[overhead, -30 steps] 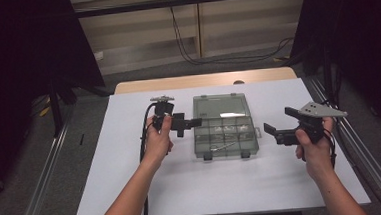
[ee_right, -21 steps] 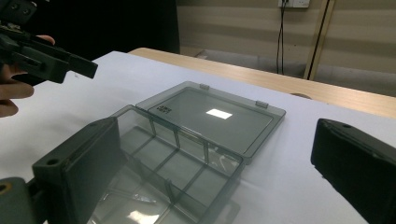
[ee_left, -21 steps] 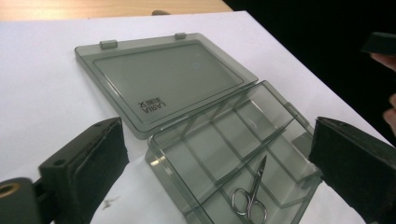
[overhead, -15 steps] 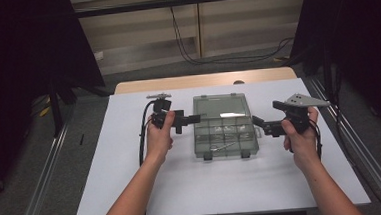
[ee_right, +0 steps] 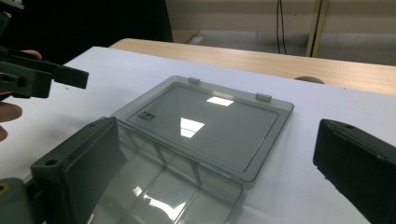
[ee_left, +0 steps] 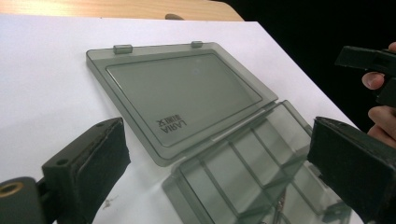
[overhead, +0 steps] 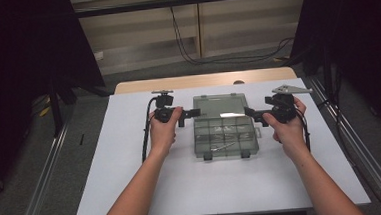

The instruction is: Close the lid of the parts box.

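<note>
Fingers of the left gripper [overhead: 195, 112] stand spread wide with nothing between them, one black pad [ee_left: 100, 156] low at eight o'clock in the left gripper view, the other at four o'clock. Fingers of the right gripper [overhead: 249, 112] are likewise spread and empty, pointing at the box from its three o'clock side. Between both lies the smoky grey transparent plastic compartment box [overhead: 225, 138], opened flat on the white worktop [overhead: 133, 191]: its divided tray sits nearer the person, and its hinged lid [ee_left: 180, 93] lies flat toward twelve o'clock, bearing small printed lettering. A small metal piece rests in a near compartment. Each gripper hovers just beside the box's hinge line, left at nine o'clock, right at three o'clock, neither touching it.
</note>
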A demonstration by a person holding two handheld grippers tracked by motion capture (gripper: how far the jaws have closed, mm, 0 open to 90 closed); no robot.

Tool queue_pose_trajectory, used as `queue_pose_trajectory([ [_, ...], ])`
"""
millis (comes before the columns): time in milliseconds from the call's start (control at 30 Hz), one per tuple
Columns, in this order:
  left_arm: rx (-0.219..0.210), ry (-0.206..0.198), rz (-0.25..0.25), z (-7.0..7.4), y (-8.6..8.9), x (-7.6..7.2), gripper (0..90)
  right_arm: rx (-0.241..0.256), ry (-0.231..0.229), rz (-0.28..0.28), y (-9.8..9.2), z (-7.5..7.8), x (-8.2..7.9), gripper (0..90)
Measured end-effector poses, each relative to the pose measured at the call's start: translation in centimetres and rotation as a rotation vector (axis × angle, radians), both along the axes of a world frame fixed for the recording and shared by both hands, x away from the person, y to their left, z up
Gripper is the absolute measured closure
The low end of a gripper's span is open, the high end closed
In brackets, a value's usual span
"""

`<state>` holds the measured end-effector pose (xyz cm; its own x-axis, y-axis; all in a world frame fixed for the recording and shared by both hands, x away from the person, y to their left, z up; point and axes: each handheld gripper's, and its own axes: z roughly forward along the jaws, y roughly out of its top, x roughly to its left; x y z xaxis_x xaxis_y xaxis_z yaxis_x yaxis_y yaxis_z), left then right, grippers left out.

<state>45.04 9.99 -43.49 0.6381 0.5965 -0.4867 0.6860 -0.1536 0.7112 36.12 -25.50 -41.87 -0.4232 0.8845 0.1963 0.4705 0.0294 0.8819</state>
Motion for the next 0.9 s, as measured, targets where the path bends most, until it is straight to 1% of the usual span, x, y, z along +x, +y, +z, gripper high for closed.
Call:
queue_pose_trajectory([
  [33, 0.000, 0.006, 0.007, -0.2, -0.1, 0.2, 4.5, -0.005, 0.006, -0.004, 0.0, -0.1, 0.3, 0.7],
  [100, -0.012, 0.019, 0.026, -0.5, -0.2, 0.5, 4.5, 0.003, 0.018, -0.003, 0.0, -0.1, 0.9, 1.6],
  [133, -0.014, 0.026, 0.026, -0.6, -0.2, 0.7, 4.5, 0.008, 0.019, -0.007, 0.0, -0.1, 1.0, 2.5],
  [167, -0.020, 0.035, 0.033, -0.8, -0.4, 0.8, 4.8, 0.014, 0.022, 0.001, 0.0, -0.1, 1.3, 2.8],
  [233, 0.003, 0.028, 0.031, -1.0, -0.5, 1.1, 6.8, 0.024, 0.037, 0.011, 0.0, -0.1, 1.8, 3.8],
  [333, 0.008, 0.045, 0.043, -1.4, -0.7, 1.5, 8.1, 0.044, 0.063, 0.021, 0.0, -0.3, 2.5, 6.8],
  [367, -0.014, 0.057, 0.064, -1.6, -0.8, 1.6, 8.9, 0.056, 0.067, 0.021, -0.1, -0.4, 2.8, 8.6],
  [400, -0.005, 0.068, 0.058, -1.7, -0.8, 1.7, 9.1, 0.071, 0.085, 0.018, -0.2, -0.6, 3.0, 9.1],
  [433, -0.020, 0.077, 0.063, -1.8, -0.8, 1.8, 9.3, 0.080, 0.098, 0.018, -0.3, -0.8, 3.3, 10.7],
  [467, -0.016, 0.080, 0.069, -2.0, -0.8, 2.0, 9.7, 0.083, 0.111, 0.014, -0.2, -0.9, 3.6, 12.8],
  [500, -0.025, 0.092, 0.065, -2.1, -0.8, 2.1, 10.0, 0.075, 0.117, 0.012, -0.2, -1.1, 3.8, 14.0],
  [533, -0.025, 0.101, 0.066, -2.2, -0.8, 2.2, 10.3, 0.065, 0.121, 0.010, -0.2, -1.2, 4.0, 15.7],
  [600, -0.037, 0.109, 0.086, -2.5, -1.0, 2.3, 11.7, 0.050, 0.139, -0.006, 0.0, -1.6, 4.3, 20.1],
  [633, -0.039, 0.114, 0.081, -2.6, -1.0, 2.4, 12.3, 0.054, 0.153, -0.006, 0.1, -1.7, 4.5, 20.7],
  [700, -0.029, 0.110, 0.084, -2.7, -1.2, 2.5, 14.3, 0.053, 0.158, -0.010, 0.2, -2.0, 4.8, 25.6],
  [767, -0.018, 0.112, 0.082, -2.7, -1.4, 2.6, 16.2, 0.047, 0.171, -0.016, 0.4, -2.3, 5.1, 28.3],
  [800, -0.011, 0.108, 0.079, -2.7, -1.5, 2.6, 17.2, 0.045, 0.168, -0.018, 0.4, -2.4, 5.2, 29.5],
  [833, -0.013, 0.108, 0.080, -2.7, -1.6, 2.6, 18.1, 0.052, 0.179, -0.021, 0.4, -2.5, 5.3, 31.1],
  [900, -0.002, 0.101, 0.088, -2.5, -1.7, 2.7, 21.2, 0.052, 0.183, -0.028, 0.4, -2.8, 5.5, 36.1],
])
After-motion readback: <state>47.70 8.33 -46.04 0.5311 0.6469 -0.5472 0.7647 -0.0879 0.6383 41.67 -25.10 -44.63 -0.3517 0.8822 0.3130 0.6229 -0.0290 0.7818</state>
